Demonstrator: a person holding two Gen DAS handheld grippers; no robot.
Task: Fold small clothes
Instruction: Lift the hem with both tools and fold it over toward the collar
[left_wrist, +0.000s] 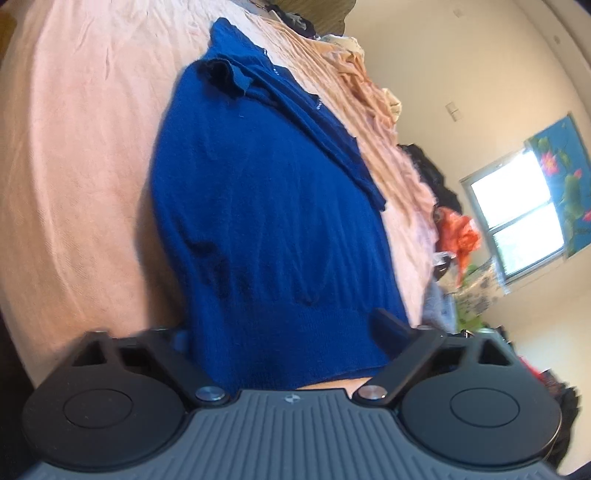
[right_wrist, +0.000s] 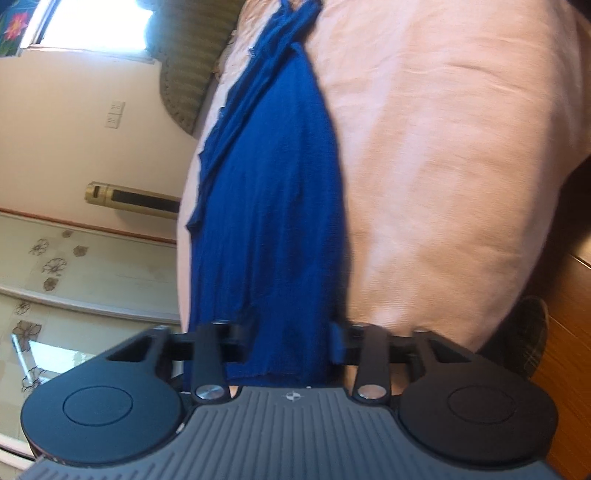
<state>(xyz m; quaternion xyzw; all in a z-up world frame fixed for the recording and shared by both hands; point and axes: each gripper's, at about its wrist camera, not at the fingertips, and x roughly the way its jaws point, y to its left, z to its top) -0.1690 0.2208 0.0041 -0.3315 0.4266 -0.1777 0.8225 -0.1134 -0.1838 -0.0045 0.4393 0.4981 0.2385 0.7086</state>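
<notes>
Blue knit sweater (left_wrist: 266, 221) lies spread on the pink bedsheet (left_wrist: 81, 166), its hem toward you and a sleeve folded across the upper part. Your left gripper (left_wrist: 284, 332) stands wide apart with the hem lying between its fingers. Your right gripper (right_wrist: 291, 332) is also spread, straddling the hem's other end. Beyond the sweater, crumpled clothes (left_wrist: 458, 232) pile near the window (left_wrist: 517, 214).
</notes>
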